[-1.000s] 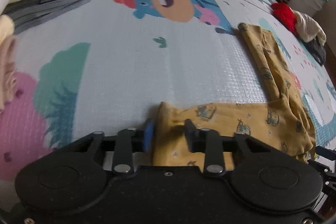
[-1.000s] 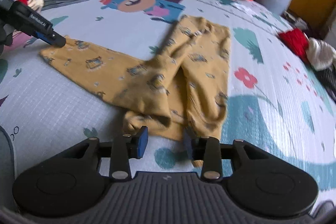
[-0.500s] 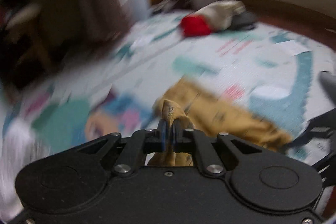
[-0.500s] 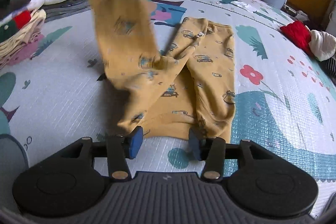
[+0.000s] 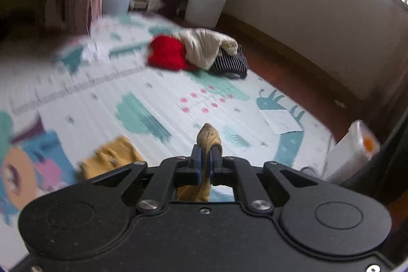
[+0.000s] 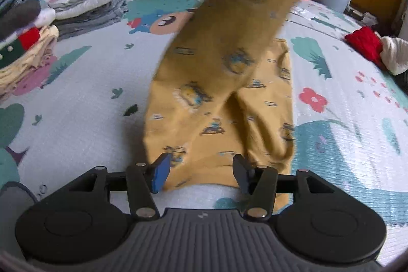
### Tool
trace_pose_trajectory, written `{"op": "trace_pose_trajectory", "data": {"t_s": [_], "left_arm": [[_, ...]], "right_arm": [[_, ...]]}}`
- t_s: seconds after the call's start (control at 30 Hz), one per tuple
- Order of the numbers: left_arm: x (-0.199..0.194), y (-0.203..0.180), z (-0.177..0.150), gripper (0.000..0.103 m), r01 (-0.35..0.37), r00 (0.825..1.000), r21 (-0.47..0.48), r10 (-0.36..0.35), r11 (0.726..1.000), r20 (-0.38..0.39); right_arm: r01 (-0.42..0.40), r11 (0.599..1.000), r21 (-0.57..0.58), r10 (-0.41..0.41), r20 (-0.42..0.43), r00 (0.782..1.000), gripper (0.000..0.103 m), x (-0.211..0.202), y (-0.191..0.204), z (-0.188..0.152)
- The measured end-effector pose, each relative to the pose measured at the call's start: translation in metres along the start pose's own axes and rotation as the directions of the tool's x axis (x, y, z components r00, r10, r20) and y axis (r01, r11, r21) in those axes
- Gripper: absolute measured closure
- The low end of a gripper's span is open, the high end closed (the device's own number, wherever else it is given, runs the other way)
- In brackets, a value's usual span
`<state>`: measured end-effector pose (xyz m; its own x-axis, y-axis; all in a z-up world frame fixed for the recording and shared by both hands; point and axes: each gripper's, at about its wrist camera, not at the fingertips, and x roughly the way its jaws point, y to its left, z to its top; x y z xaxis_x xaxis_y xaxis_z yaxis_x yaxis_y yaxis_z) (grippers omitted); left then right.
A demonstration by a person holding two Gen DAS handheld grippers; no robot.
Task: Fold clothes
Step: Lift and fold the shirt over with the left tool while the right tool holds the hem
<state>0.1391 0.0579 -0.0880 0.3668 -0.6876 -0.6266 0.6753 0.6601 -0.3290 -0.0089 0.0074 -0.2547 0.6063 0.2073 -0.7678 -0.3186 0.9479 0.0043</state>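
Left hand-held gripper (image 5: 206, 157): jaws pinched tight on a fold of the yellow pants (image 6: 219, 103), the cuff end sticking up past the pads. That leg hangs raised off the mat (image 6: 84, 83); in the right wrist view it rises blurred from the waist area toward the top of frame.

Right hand-held gripper (image 6: 201, 171): jaws opening, nothing pressed between them. It hovers just over the near edge of the pants, the waistband end, which lies between the spread fingertips but is not gripped.

The rest of the pants lies flat on the mat, long axis running straight away from the right gripper; the other leg lies on the right side.

Judgement: the lifted leg needs to come down across onto the flat leg, lengthwise edges matching. The right gripper is nearer the waist and could pin it.
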Motion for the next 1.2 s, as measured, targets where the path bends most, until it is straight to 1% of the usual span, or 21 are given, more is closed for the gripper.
{"op": "trace_pose_trajectory", "data": {"t_s": [0.1, 0.17, 0.27, 0.33, 0.4, 0.5, 0.53, 0.6, 0.63, 0.67, 0.77, 0.83, 0.87, 0.9, 0.93, 0.97, 1.0, 1.03, 1.07, 1.13, 1.2], "left_arm": [[0.028, -0.001, 0.012, 0.099, -0.004, 0.996, -0.138, -0.009, 0.990, -0.089], [0.046, 0.001, 0.016, 0.099, -0.030, 0.988, -0.215, -0.003, 0.976, -0.153], [0.068, 0.003, 0.017, 0.099, -0.080, 0.973, -0.313, 0.006, 0.946, -0.231], [0.080, 0.003, 0.018, 0.099, -0.117, 0.963, -0.331, 0.026, 0.936, -0.267], [0.090, 0.003, 0.020, 0.099, -0.140, 0.957, -0.352, 0.036, 0.926, -0.288], [0.100, 0.005, 0.023, 0.099, -0.173, 0.952, -0.353, 0.063, 0.920, -0.301], [0.103, 0.006, 0.024, 0.099, -0.180, 0.952, -0.350, 0.073, 0.919, -0.296], [0.105, 0.009, 0.028, 0.099, -0.180, 0.958, -0.337, 0.087, 0.924, -0.274], [0.106, 0.011, 0.030, 0.099, -0.174, 0.961, -0.325, 0.088, 0.930, -0.262], [0.104, 0.012, 0.032, 0.099, -0.161, 0.965, -0.310, 0.083, 0.937, -0.250], [0.096, 0.012, 0.038, 0.099, -0.153, 0.969, -0.225, 0.102, 0.962, -0.225], [0.092, 0.015, 0.040, 0.099, -0.154, 0.967, -0.183, 0.111, 0.971, -0.227], [0.092, 0.018, 0.039, 0.099, -0.163, 0.965, -0.169, 0.122, 0.972, -0.230], [0.091, 0.023, 0.037, 0.099, -0.173, 0.963, -0.176, 0.129, 0.969, -0.236], [0.091, 0.029, 0.034, 0.099, -0.180, 0.961, -0.193, 0.130, 0.964, -0.246], [0.092, 0.035, 0.031, 0.099, -0.189, 0.958, -0.213, 0.132, 0.959, -0.253], [0.091, 0.039, 0.028, 0.099, -0.192, 0.957, -0.232, 0.130, 0.953, -0.258], [0.091, 0.041, 0.026, 0.100, -0.194, 0.956, -0.240, 0.129, 0.951, -0.262], [0.090, 0.042, 0.024, 0.099, -0.196, 0.956, -0.240, 0.130, 0.951, -0.263], [0.088, 0.041, 0.023, 0.099, -0.187, 0.958, -0.252, 0.119, 0.950, -0.261], [0.087, 0.038, 0.024, 0.099, -0.180, 0.960, -0.250, 0.114, 0.951, -0.256]], "right_arm": [[-0.015, 1.000, -0.022, 0.014, -0.015, 1.000, 0.045, 0.003, 0.010, 0.001], [-0.021, 1.000, -0.004, 0.021, -0.029, 0.999, 0.042, 0.006, 0.012, 0.003], [-0.022, 1.000, 0.015, 0.022, -0.049, 0.999, 0.040, 0.013, 0.013, 0.006], [-0.001, 0.999, -0.033, -0.001, -0.056, 0.998, 0.036, 0.019, 0.018, 0.007], [0.024, 0.996, -0.091, -0.030, -0.063, 0.998, 0.034, 0.025, 0.023, 0.008], [0.049, 0.984, -0.172, -0.054, -0.024, 0.998, 0.034, 0.029, 0.028, 0.006], [0.051, 0.977, -0.206, -0.055, -0.014, 0.998, 0.035, 0.031, 0.029, 0.004], [0.040, 0.969, -0.243, -0.042, -0.001, 0.999, 0.047, 0.032, 0.027, -0.001], [0.028, 0.976, -0.218, -0.030, -0.006, 1.000, 0.066, 0.031, 0.021, -0.002], [0.019, 0.987, -0.159, -0.020, -0.007, 1.000, 0.074, 0.029, 0.012, -0.003], [0.031, 0.999, 0.020, -0.031, 0.020, 0.999, 0.074, 0.017, -0.013, -0.010], [0.021, 0.989, 0.145, -0.020, -0.014, 1.000, 0.074, 0.016, -0.026, -0.015], [0.027, 0.978, 0.205, -0.019, -0.042, 0.999, 0.073, 0.017, -0.031, -0.018], [0.042, 0.974, 0.224, -0.030, -0.056, 0.998, 0.072, 0.017, -0.031, -0.020], [0.059, 0.981, 0.182, -0.052, -0.045, 0.998, 0.069, 0.015, -0.025, -0.021], [0.079, 0.990, 0.117, -0.077, -0.026, 0.997, 0.058, 0.013, -0.016, -0.021], [0.106, 0.993, 0.052, -0.106, 0.000, 0.994, 0.051, 0.011, -0.006, -0.021], [0.137, 0.990, -0.010, -0.137, 0.030, 0.990, 0.037, 0.008, 0.004, -0.020], [0.163, 0.985, -0.056, -0.159, 0.060, 0.985, 0.031, 0.006, 0.012, -0.020], [0.170, 0.980, -0.105, -0.164, 0.070, 0.984, 0.030, 0.009, 0.022, -0.016], [0.158, 0.975, -0.158, -0.146, 0.088, 0.985, 0.030, 0.013, 0.030, -0.011]]}}
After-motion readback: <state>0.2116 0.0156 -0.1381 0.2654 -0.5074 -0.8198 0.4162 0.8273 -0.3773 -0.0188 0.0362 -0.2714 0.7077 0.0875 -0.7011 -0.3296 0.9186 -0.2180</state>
